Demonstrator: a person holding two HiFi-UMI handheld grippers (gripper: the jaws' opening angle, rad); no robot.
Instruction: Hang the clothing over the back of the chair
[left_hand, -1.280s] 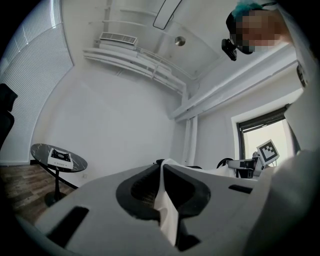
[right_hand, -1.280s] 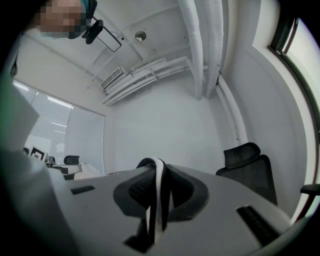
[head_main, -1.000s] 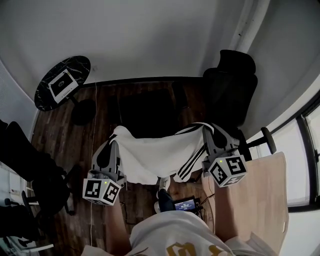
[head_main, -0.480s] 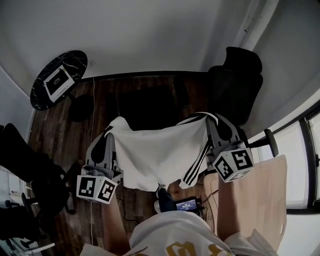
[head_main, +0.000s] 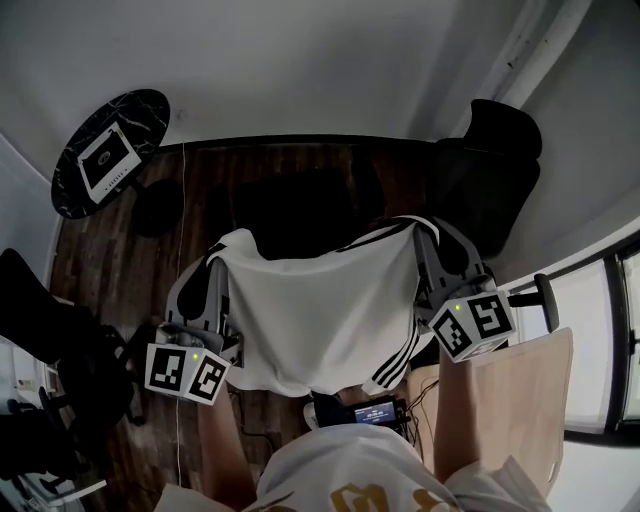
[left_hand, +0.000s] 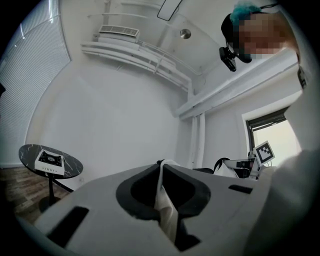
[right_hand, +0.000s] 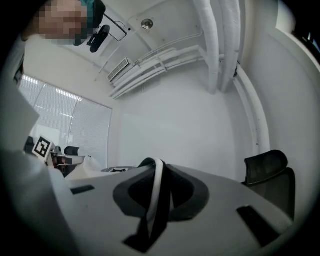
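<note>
The white fabric top with black stripes (head_main: 320, 305) hangs stretched out in mid-air over the dark wooden floor (head_main: 120, 265) - left gripper (head_main: 222, 252) and right gripper (head_main: 425, 230) are each pinched tight on an upper corner.

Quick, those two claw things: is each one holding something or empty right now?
Left gripper: closed, holding the white garment.
Right gripper: closed, holding the same garment at its striped edge.

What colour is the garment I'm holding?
White garment with black stripes along one side; head view best.
</note>
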